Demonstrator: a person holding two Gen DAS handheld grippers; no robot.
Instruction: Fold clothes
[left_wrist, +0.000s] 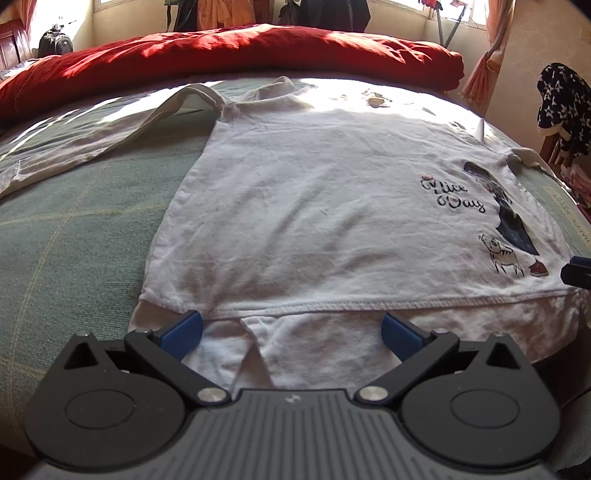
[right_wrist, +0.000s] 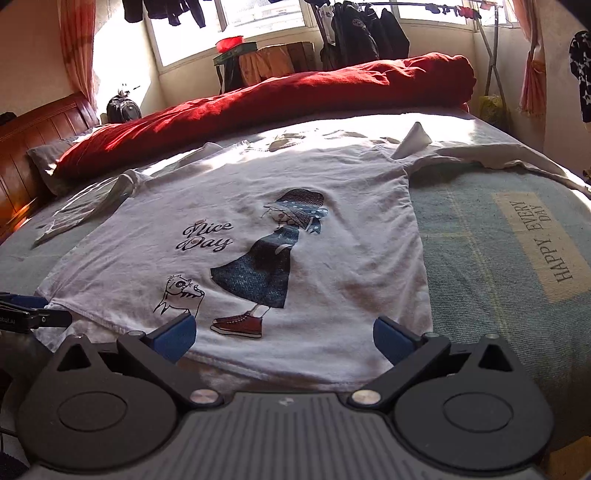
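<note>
Both grippers, left gripper (left_wrist: 291, 328) and right gripper (right_wrist: 284, 334), are hanging wide open and empty over the near hem of the white shirt (left_wrist: 314, 206), which is lying flat on the bed (right_wrist: 480, 258). Pinching both layers evenly should be keeping any fold straight.

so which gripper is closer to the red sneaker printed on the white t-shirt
Right. The right gripper is open at the hem with the red sneaker print between its fingers. The left gripper, also open, sits further along the white t-shirt hem, the sneaker far to its right.
</note>
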